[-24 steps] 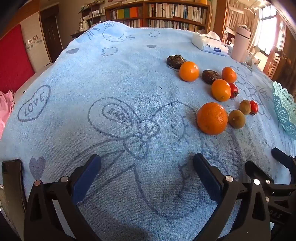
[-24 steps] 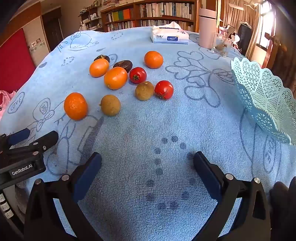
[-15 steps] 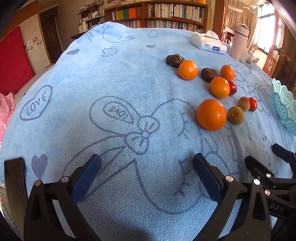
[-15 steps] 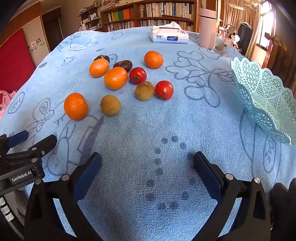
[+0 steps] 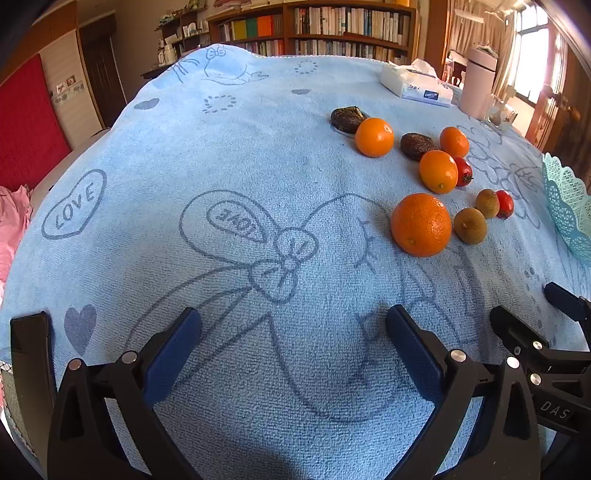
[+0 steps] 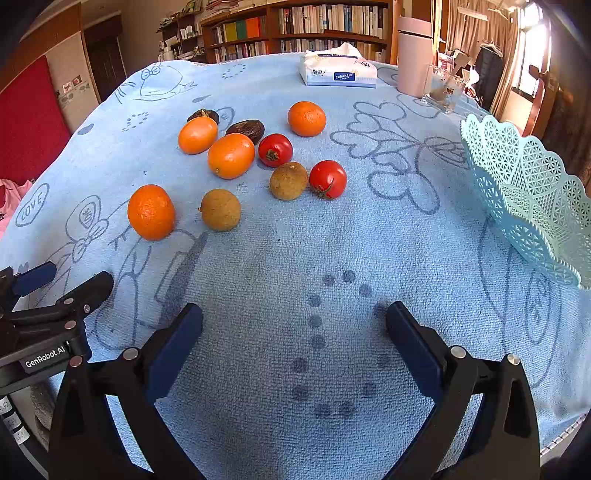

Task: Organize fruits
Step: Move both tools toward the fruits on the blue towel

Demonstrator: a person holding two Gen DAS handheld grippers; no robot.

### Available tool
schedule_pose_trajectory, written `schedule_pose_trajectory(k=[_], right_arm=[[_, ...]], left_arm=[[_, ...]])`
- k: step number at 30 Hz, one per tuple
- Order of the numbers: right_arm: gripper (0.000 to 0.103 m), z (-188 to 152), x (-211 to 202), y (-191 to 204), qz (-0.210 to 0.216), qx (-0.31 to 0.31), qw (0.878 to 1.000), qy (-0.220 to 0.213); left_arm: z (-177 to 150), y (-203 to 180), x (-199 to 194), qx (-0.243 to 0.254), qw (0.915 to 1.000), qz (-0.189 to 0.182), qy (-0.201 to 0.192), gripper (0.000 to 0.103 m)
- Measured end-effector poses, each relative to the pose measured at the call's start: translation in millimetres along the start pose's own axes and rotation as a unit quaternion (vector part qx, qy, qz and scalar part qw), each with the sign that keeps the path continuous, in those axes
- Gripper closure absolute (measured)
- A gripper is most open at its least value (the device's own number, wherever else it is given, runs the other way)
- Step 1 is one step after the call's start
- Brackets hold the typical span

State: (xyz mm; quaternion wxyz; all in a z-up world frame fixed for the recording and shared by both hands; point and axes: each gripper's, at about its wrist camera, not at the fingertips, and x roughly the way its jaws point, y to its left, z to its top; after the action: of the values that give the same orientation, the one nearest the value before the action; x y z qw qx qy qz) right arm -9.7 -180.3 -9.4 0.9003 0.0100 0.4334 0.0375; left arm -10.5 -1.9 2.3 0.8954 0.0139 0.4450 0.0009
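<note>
Bookshelves [image 6: 317, 26] line the rear wall behind a table draped w/ a pale-blue towel cloth [image 6: 332, 251] printed w/ line drawings and "LOVE" hearts. Fruit lies loose on the cloth, left of centre in the right wrist view: nearest large orange [image 6: 150, 211], two brown kiwi-like fruits [image 6: 220, 209] [image 6: 288, 180], two red tomatoes [image 6: 328, 178] [image 6: 275, 149], two oval oranges [image 6: 231, 155] [image 6: 197, 134], one round orange [image 6: 306, 118] farther back, and two dark wrinkled fruits [image 6: 246, 129] [image 6: 204, 115] behind the ovals (kind cannot be told). Aqua lattice basket [image 6: 532, 192] sits at the right edge, well apart from the fruit, nothing seen inside it. Tissue pack [image 6: 338, 70], pink cylinder container [image 6: 413, 55] and a small clear glass [image 6: 443, 90] stand at the far side. Right gripper [image 6: 294, 325]: jaws spread wide, nothing between the blue pads, angled down over bare cloth near the front edge. Left gripper [image 5: 293, 325]: likewise spread wide and empty, over the bow drawing; large orange lies ahead and to its right. Each gripper shows at the other view's edge, i.e. side by side.
</note>
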Motion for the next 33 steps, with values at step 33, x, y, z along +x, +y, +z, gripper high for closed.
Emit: schedule_pose_trajectory(k=[33], right_arm=[[0.002,24.3,10.8,-29.4,0.01,0.004,0.999,0.031]], left_arm=[[15.0,-11.1,-0.3,0.014,0.9996,-0.013,0.019,0.005]])
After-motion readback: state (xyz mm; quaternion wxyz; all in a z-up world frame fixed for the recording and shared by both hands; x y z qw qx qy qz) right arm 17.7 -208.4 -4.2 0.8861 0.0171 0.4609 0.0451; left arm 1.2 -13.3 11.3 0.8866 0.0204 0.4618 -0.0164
